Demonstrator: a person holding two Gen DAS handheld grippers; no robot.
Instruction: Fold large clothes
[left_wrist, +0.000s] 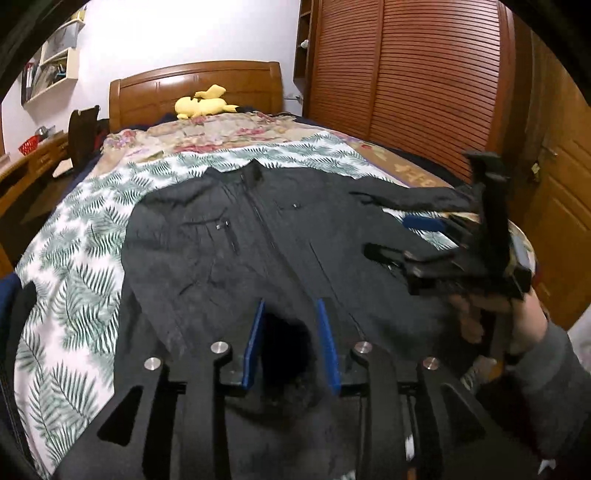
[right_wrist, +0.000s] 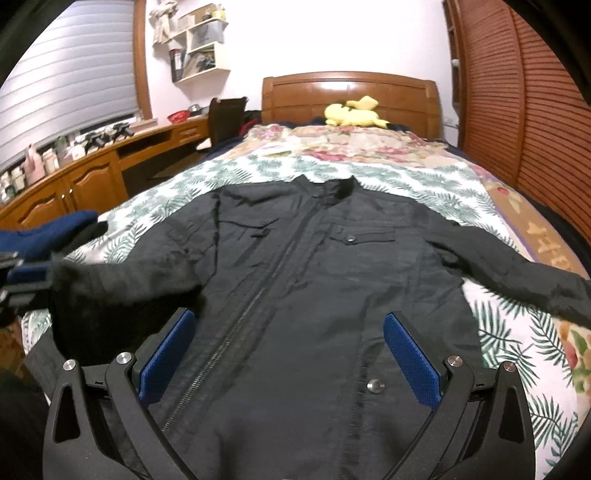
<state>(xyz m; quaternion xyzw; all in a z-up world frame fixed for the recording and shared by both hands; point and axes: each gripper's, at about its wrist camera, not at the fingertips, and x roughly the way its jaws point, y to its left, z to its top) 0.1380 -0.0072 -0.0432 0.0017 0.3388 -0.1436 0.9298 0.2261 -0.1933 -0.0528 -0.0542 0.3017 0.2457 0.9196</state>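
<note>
A large black zip jacket (right_wrist: 317, 280) lies face up on the bed, collar toward the headboard; it also shows in the left wrist view (left_wrist: 236, 236). Its left sleeve (right_wrist: 110, 284) is folded in over the lower left front. My left gripper (left_wrist: 291, 310) is shut on the dark cuff of that sleeve (left_wrist: 288, 354), held between its blue pads. My right gripper (right_wrist: 291, 325) is open and empty, low over the jacket's front, and also shows in the left wrist view (left_wrist: 391, 240). The jacket's right sleeve (right_wrist: 524, 269) lies stretched out to the right.
A leaf-print sheet (right_wrist: 517, 350) covers the bed under the jacket, a floral blanket (right_wrist: 332, 144) beyond it. A yellow plush toy (right_wrist: 351, 110) lies by the wooden headboard. A wooden desk (right_wrist: 92, 166) runs along the left, a slatted wardrobe (right_wrist: 535, 92) on the right.
</note>
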